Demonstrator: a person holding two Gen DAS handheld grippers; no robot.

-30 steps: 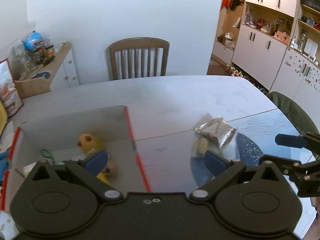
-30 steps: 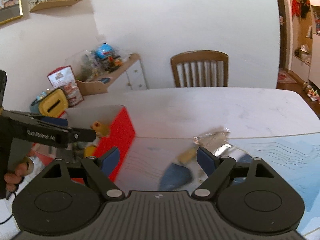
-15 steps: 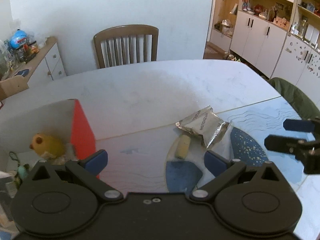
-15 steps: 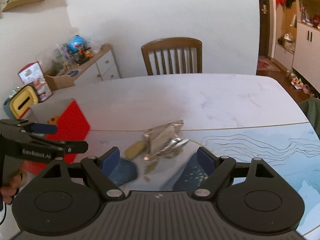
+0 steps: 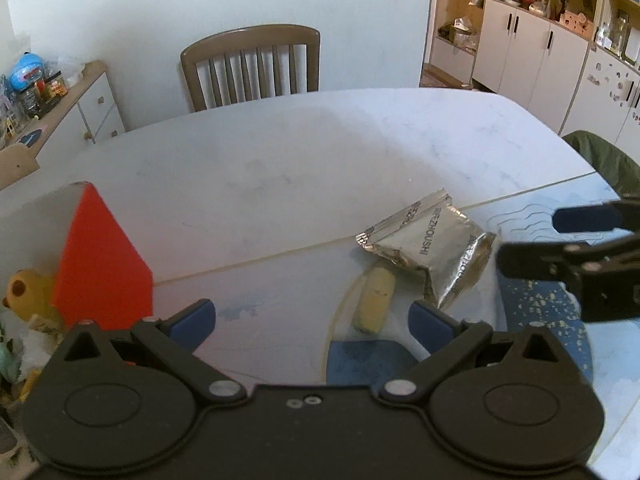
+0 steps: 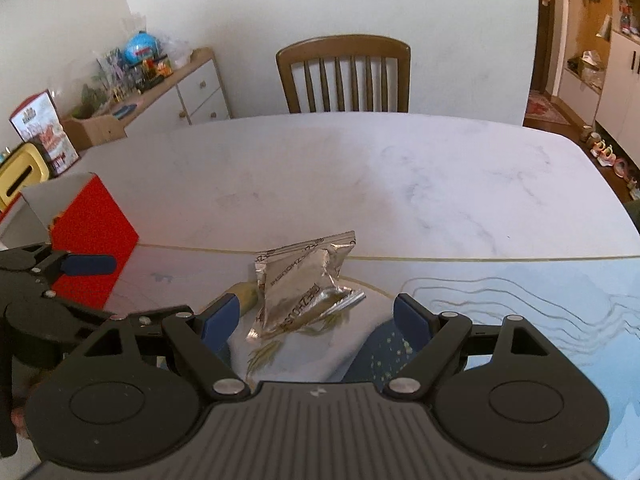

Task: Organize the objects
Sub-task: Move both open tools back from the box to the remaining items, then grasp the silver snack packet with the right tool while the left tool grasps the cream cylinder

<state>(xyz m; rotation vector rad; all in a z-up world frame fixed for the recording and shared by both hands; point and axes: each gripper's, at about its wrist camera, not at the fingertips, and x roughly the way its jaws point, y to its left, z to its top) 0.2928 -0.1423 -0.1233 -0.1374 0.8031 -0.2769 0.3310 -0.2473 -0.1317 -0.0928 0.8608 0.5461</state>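
Silver foil packet (image 6: 306, 282) ahead, between right tool (image 6: 316, 318) fingers.

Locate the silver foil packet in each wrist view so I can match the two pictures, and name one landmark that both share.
Left wrist view: the silver foil packet lies right of centre on the table, just beyond the small yellow piece.
Right wrist view: the packet sits at centre, straight ahead between the open jaws.
Shared landmark: the red box stands to the packet's left in both views.
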